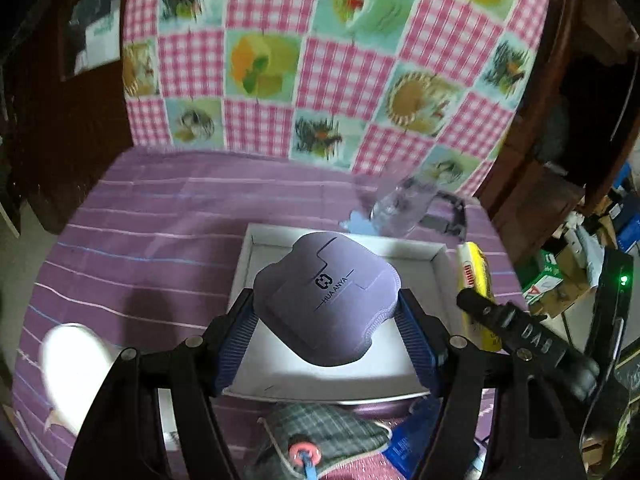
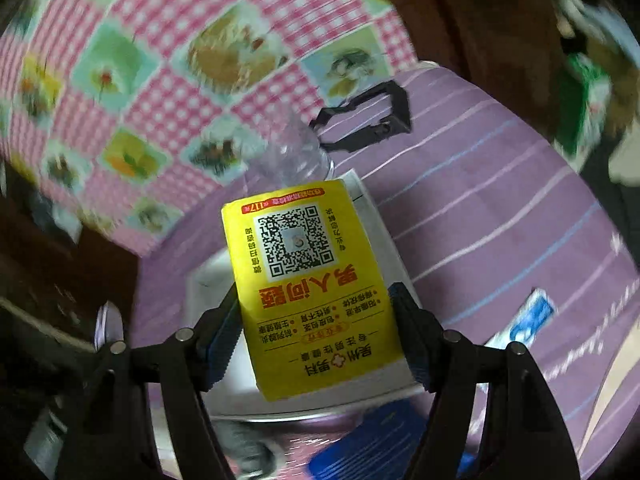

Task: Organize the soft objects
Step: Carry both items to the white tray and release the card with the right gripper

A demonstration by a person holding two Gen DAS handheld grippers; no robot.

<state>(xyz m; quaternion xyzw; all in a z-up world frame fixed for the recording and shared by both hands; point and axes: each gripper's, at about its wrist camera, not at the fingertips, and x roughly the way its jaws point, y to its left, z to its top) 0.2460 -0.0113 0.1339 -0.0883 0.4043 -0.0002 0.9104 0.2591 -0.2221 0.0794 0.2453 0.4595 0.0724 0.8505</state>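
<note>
My left gripper (image 1: 326,312) is shut on a purple soft pouch (image 1: 326,296) marked HUA ANYA and holds it over the white shallow box (image 1: 438,264) on the purple striped cloth. My right gripper (image 2: 314,312) is shut on a yellow tissue pack (image 2: 310,276) with a QR code, held above the same white box (image 2: 208,276). In the left wrist view the yellow pack (image 1: 474,268) and the right gripper's black finger show just right of the box.
A clear plastic bottle (image 1: 396,204) and a black clip (image 1: 452,216) lie behind the box. A grey plaid pouch (image 1: 320,428) and a blue packet (image 1: 412,440) lie in front. A white object (image 1: 72,372) sits at left. A patchwork cloth (image 1: 320,60) hangs behind.
</note>
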